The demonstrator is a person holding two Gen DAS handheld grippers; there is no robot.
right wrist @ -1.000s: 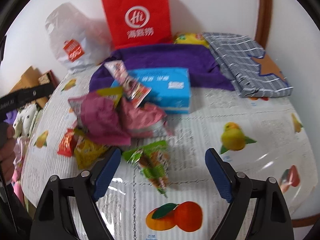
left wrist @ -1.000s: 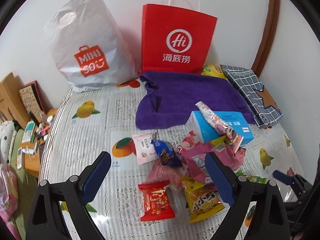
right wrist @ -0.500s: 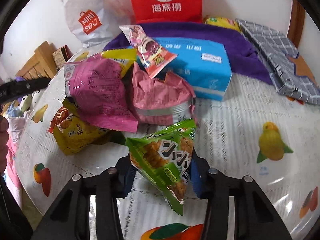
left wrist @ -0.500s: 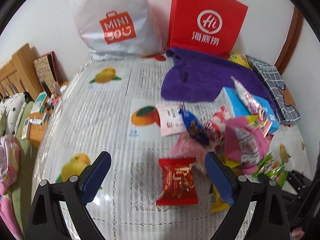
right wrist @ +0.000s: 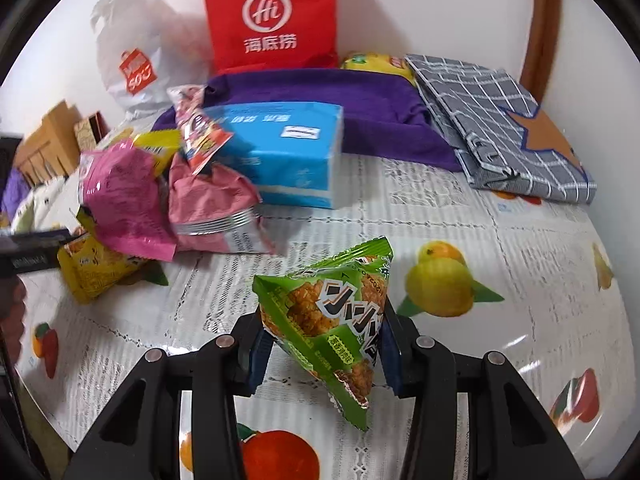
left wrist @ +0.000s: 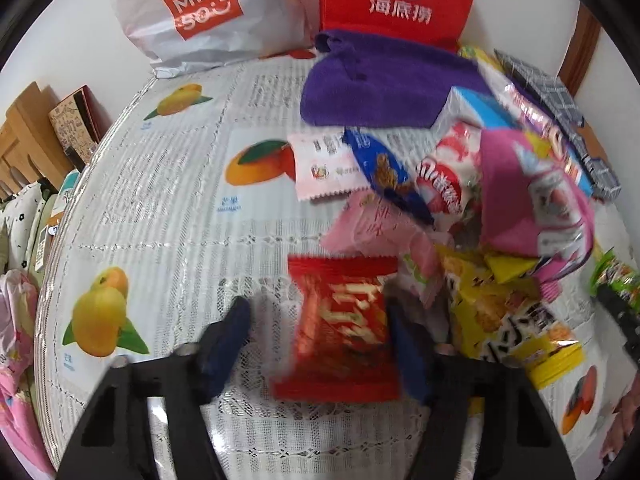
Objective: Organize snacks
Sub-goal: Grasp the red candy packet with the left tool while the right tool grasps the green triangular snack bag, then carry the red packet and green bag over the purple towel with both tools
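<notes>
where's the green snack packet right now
In the right wrist view the green snack packet is clamped in the right tool, low centre, in front of the blue tissue box and pink bags.

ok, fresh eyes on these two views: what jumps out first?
The green snack packet pinched in the right claw, held up in the foreground of its view. Next, the red snack packet between the left claw's fingers, which have not yet closed on it. Behind both, the bright red paper bag stands against the wall.
</notes>
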